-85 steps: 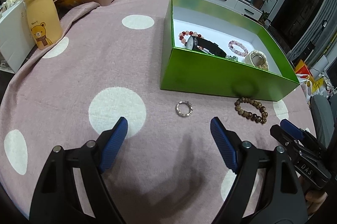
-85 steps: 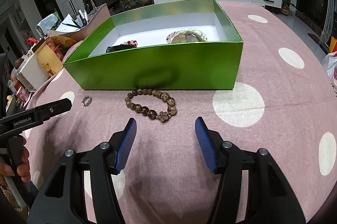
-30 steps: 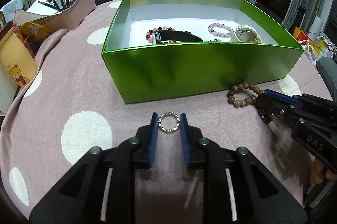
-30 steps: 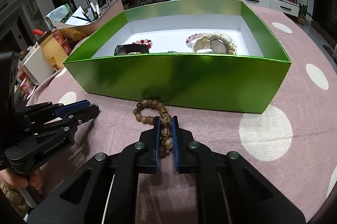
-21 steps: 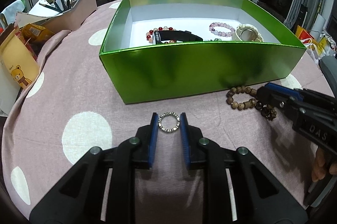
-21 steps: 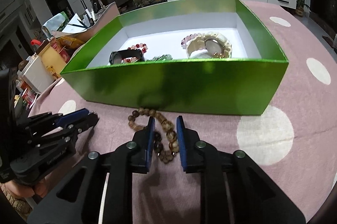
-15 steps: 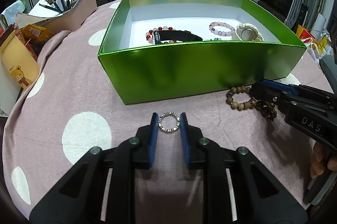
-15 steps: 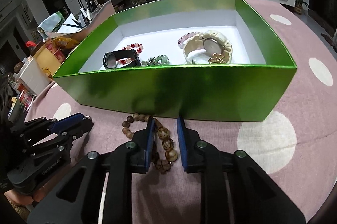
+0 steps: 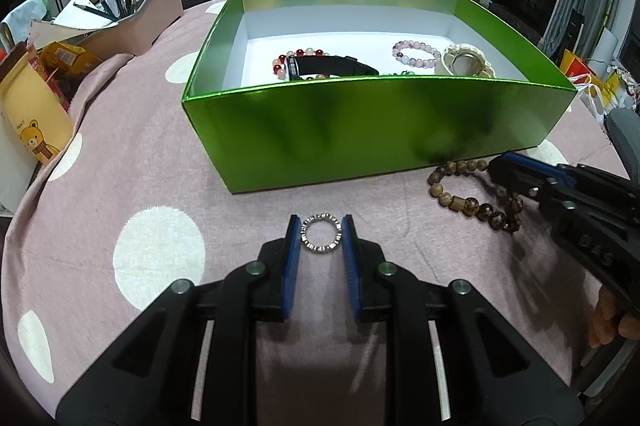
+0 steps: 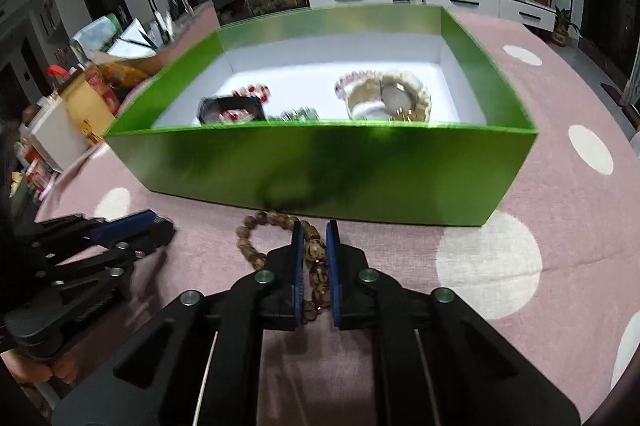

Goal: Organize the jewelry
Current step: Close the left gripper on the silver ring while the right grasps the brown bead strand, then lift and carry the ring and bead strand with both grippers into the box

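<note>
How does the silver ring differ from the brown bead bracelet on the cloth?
The silver ring is small, thin metal; the brown bead bracelet is larger, made of chunky wooden-looking beads. The left gripper holds the ring, the right gripper the bracelet. Both are outside the green box.

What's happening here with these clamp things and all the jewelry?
A person is tidying jewelry into a shiny green box, working a handheld gripper in each hand. The left gripper is closed on a small silver beaded ring. The right gripper is clamped on a brown wooden bead bracelet. Both pieces are on the near side of the box, over the pink polka-dot tablecloth. The box already holds a black watch, a cream watch and other bead bracelets.
</note>
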### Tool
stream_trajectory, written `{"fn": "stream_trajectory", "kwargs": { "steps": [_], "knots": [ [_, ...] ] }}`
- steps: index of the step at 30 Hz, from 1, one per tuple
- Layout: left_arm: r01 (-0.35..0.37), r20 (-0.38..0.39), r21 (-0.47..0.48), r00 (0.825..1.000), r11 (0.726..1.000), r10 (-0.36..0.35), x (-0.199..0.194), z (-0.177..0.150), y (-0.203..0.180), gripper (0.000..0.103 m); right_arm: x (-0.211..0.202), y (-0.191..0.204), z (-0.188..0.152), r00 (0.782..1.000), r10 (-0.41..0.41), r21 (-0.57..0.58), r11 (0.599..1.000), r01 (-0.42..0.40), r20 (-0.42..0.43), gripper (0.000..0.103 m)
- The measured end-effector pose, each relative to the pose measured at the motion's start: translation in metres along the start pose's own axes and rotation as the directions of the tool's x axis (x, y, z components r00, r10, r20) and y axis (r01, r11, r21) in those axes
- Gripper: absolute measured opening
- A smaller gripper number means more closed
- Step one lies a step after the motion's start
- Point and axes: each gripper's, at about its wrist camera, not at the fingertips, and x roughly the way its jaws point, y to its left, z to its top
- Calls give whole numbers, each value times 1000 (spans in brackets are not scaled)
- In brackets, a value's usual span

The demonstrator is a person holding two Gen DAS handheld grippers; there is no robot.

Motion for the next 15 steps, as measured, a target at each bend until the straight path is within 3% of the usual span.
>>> {"fn": "stream_trajectory", "kwargs": {
  "steps": [15],
  "knots": [
    [26,48,-41,999,999,-24,-26,2,10,20,-49,-1,3,993,57,24,998,-60,103,11]
  ]
}}
